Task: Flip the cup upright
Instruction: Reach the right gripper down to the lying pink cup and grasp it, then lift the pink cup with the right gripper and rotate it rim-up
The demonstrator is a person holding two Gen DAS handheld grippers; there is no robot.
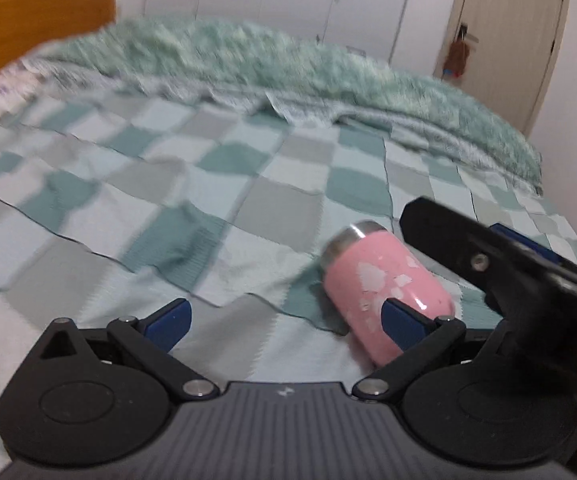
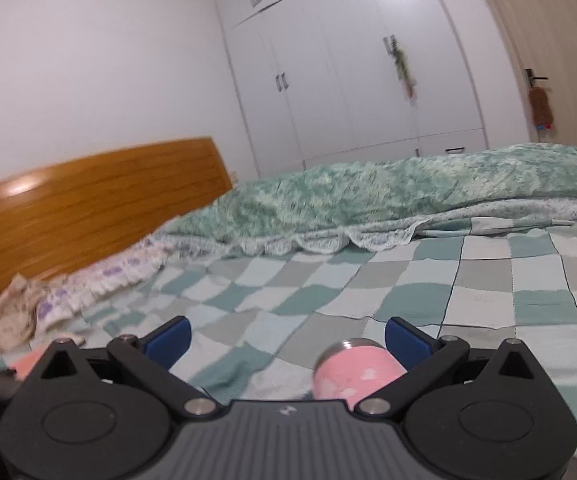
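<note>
A pink cup (image 1: 384, 288) with white marks and a steel rim lies on its side on the checkered bed cover (image 1: 168, 184), rim pointing away. My left gripper (image 1: 284, 320) is open, with the cup against its right blue finger (image 1: 404, 320). The right gripper's black body (image 1: 528, 264) reaches in from the right, just beyond the cup. In the right wrist view the cup (image 2: 352, 372) lies low between the open fingers of my right gripper (image 2: 286, 338), close to the right finger (image 2: 406, 342). Neither gripper holds it.
A fluffy green blanket (image 1: 288, 64) is bunched along the far side of the bed. A wooden headboard (image 2: 88, 200) and frilled pillow (image 2: 88, 288) are to the left. White wardrobes (image 2: 348, 72) and a door (image 1: 520, 40) stand behind.
</note>
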